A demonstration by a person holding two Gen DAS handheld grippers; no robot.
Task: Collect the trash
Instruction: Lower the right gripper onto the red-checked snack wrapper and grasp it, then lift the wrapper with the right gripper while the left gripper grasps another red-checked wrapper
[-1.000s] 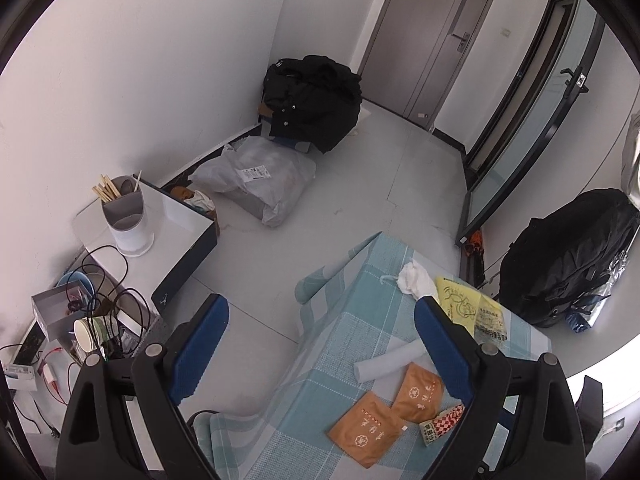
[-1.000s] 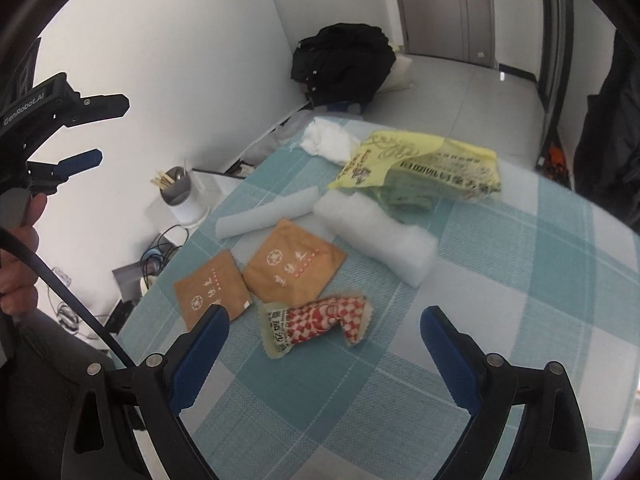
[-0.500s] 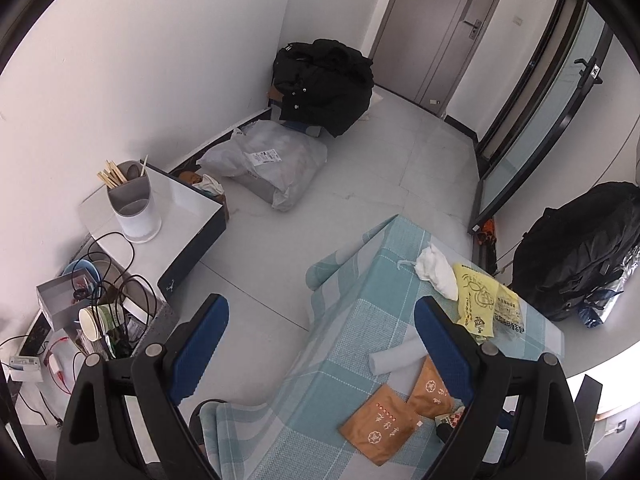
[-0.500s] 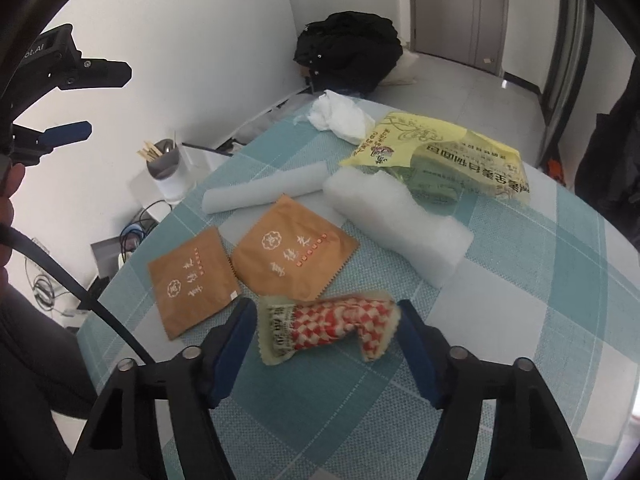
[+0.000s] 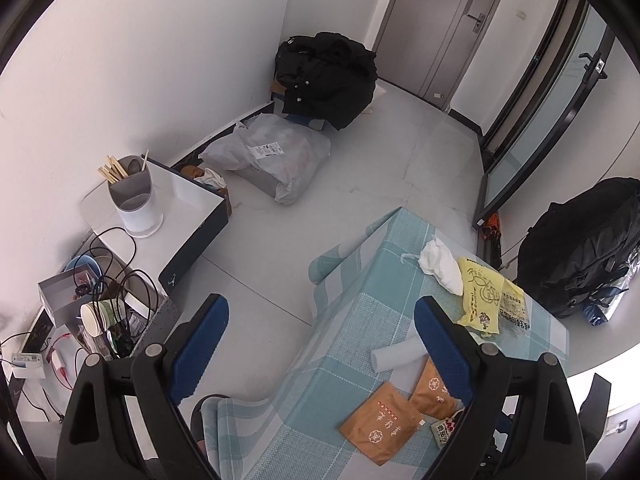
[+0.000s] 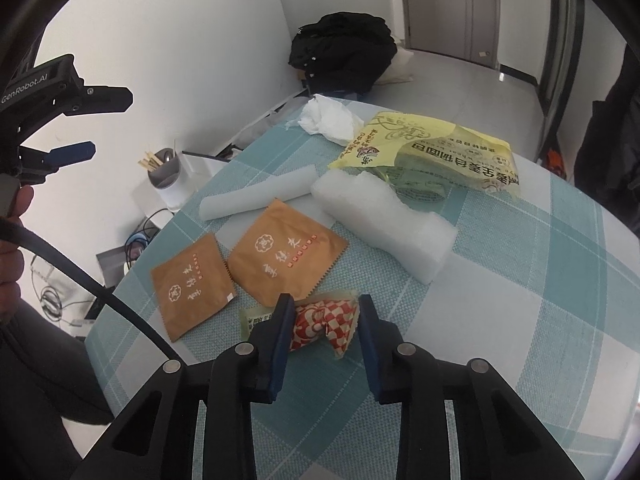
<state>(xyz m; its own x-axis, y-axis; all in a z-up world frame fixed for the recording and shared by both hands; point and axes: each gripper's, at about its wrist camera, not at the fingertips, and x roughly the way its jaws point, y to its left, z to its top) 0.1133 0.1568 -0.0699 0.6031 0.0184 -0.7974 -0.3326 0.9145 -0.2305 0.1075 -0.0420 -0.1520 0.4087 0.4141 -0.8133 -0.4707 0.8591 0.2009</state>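
Observation:
A red-and-white checked wrapper (image 6: 324, 322) lies at the near edge of the teal checked tablecloth (image 6: 520, 280). My right gripper (image 6: 323, 320) stands low over it with its jaws closing; the blue pads touch the wrapper from both sides and it bunches between them. Beyond it lie two brown sachets (image 6: 286, 252), a white foam roll (image 6: 256, 194), a foam block (image 6: 384, 220), a yellow bag (image 6: 432, 152) and a crumpled tissue (image 6: 328, 118). My left gripper (image 5: 322, 312) hangs open and empty above the floor left of the table, and it shows in the right wrist view as the left gripper (image 6: 111, 123).
A white side cabinet (image 5: 188, 204) carries a chopstick holder (image 5: 134, 196), with tangled cables (image 5: 116, 280) beside it. A grey parcel bag (image 5: 272, 152) and a black jacket pile (image 5: 326, 76) lie on the floor by the wall. A black backpack (image 5: 580, 248) sits right of the table.
My right gripper's jaws have narrowed from wide open to close around the checked wrapper, and the gripper has come lower. The wrapper has bunched up. The left gripper has barely moved.

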